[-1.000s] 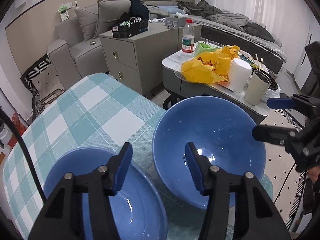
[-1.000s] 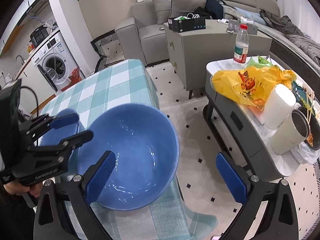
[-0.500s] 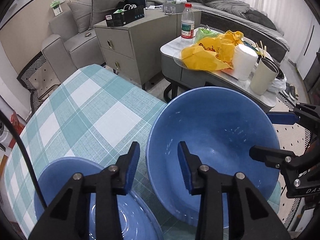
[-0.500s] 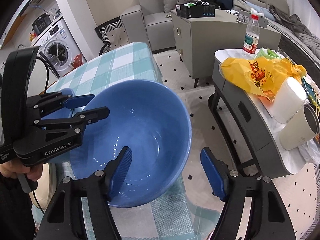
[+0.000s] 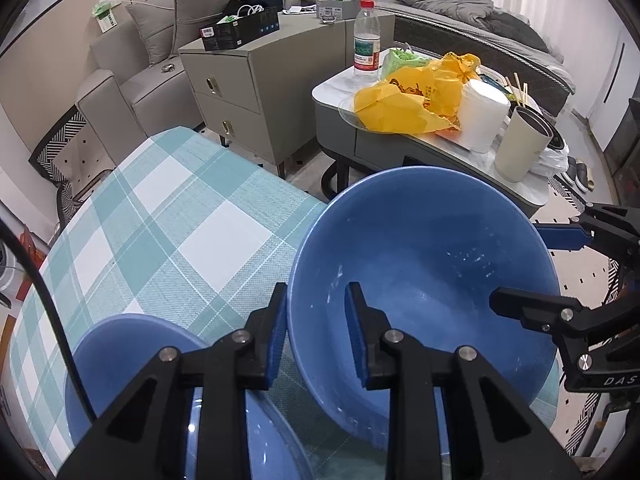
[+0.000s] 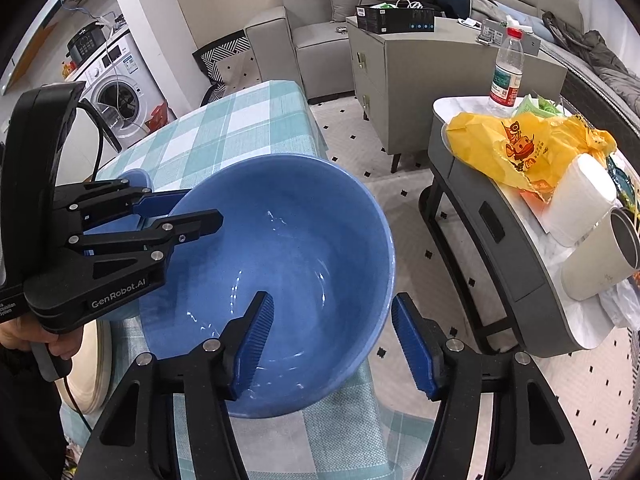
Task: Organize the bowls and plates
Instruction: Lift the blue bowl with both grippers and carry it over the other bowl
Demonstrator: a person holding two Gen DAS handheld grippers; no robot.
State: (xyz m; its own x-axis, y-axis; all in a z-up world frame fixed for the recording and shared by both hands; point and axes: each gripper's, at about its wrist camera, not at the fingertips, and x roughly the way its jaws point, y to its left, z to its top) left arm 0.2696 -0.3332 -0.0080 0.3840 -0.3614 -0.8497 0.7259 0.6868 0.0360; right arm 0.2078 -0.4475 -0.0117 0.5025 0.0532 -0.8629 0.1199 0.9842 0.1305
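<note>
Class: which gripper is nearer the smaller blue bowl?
Left. The left gripper straddles the big bowl's rim right beside the smaller blue bowl; the right gripper straddles the far rim.

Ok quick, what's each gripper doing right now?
Left gripper: straddling the large blue bowl rim, not clamped.
Right gripper: open, astride the rim.

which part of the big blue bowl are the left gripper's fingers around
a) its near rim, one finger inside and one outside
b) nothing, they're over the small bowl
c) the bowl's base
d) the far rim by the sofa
a: the left gripper straddles the big blue bowl at its near rim, one finger inside, the other outside.
</note>
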